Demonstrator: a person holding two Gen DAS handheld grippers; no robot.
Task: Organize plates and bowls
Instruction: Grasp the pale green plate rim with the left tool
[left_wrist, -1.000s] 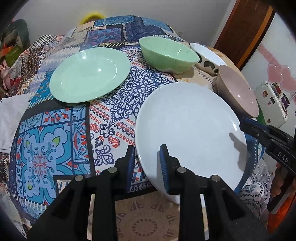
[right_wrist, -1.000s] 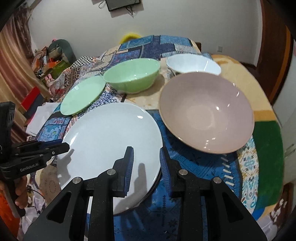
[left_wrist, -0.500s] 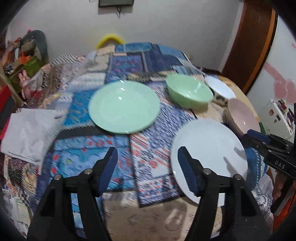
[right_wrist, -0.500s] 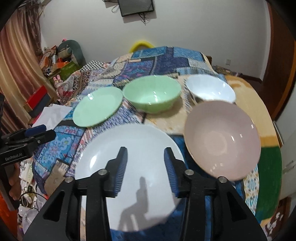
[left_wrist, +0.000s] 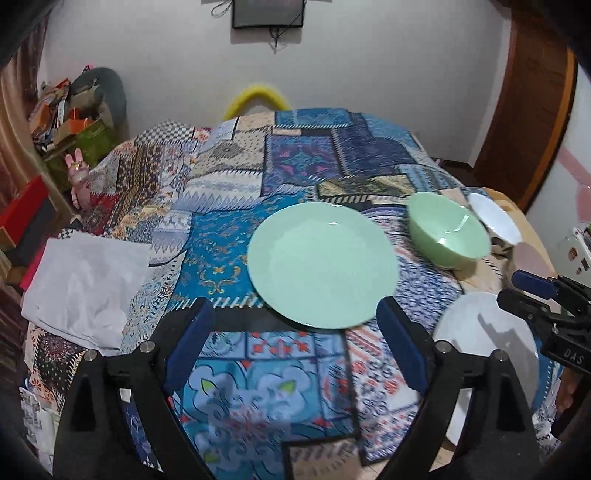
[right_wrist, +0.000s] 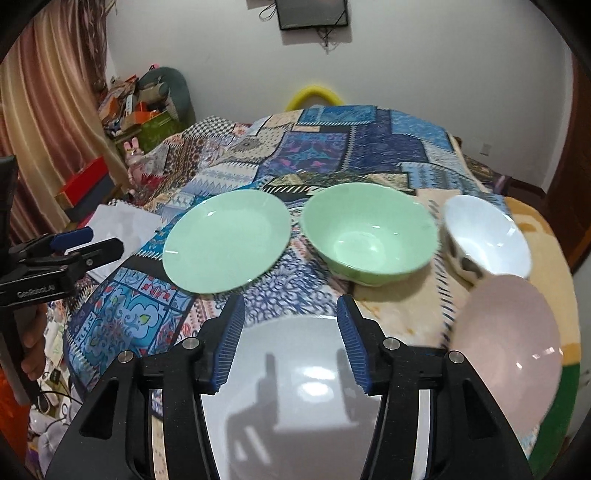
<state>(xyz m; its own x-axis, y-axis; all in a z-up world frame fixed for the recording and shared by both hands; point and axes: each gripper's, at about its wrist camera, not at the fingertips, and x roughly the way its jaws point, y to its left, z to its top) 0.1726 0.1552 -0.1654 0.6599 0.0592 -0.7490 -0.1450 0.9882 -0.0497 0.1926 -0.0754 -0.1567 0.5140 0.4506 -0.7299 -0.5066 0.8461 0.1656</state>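
Left hand-held gripper (left_wrist: 295, 339) first: I see its jaws spread wide and opening further, with nothing between the blue pads; it hangs over the patchwork cloth (left_wrist: 236, 387) that covers the surface, just short of the green plate (left_wrist: 321, 264). From my left camera, going left to right, a white folded cloth (left_wrist: 85, 284) lies at the cloth's left edge, then the green plate sits flat near the middle, then the green bowl (left_wrist: 448, 234) stands upright just to its right, with the white bowl (left_wrist: 493, 218) just behind it. A sliver of the pink bowl (left_wrist: 530, 260) shows past that. The white plate (left_wrist: 487, 343) lies at the near right edge.

My right hand-held gripper (right_wrist: 291, 339) has its jaws at a middling gap and opening, empty, poised above the white plate (right_wrist: 295, 406); I cannot tell whether it touches the plate. In this view the green plate (right_wrist: 225, 242), green bowl (right_wrist: 369, 236) and white bowl (right_wrist: 484, 236) form a row from left to right, and the pink bowl (right_wrist: 506, 350) sits nearer, right of the white plate, looking tilted.
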